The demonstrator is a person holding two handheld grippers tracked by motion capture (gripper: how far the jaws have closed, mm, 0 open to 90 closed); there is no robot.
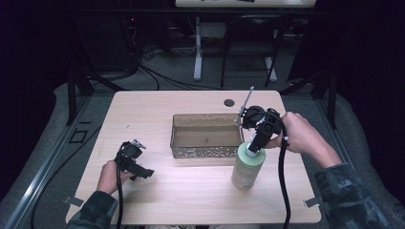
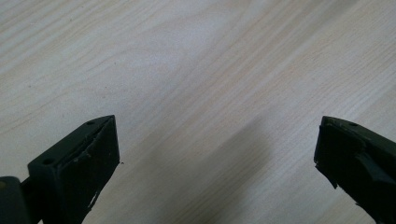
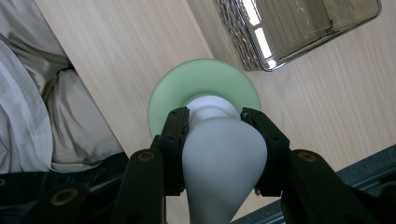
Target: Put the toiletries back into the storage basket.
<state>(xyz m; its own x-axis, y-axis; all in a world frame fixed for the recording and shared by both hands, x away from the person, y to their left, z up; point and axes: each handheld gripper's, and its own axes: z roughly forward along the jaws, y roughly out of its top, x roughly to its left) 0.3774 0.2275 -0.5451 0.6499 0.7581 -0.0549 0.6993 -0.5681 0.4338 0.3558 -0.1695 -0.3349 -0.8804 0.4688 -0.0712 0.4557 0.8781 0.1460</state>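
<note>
Bottle (image 1: pixel 248 167), pale green with a white pump top (image 3: pixel 223 154), is shown standing upright on the table (image 1: pixel 191 191), just in front of the right front corner of the tray (image 1: pixel 207 136) and close to the table's near edge. It is gripped from above by the right gripper (image 1: pixel 254 144), whose jaws are clamped on either side of the pump's neck, as seen in the right gripper view. A grip at the narrow neck, under the wider pump head, is judged to be chosen so that the bottle can be lifted without slipping and carried upright. The tray, a clear open box with a patterned wall, lies at the middle of the table with its mouth upward; nothing can be made out inside it, and it is judged to be the likely destination. The left gripper (image 1: pixel 136 167) is held low over the bare table at the near left, well apart from bottle and tray. Its jaws are spread wide with nothing between them, only wood grain being seen past them in the left gripper view; it is judged to be idle.
</note>
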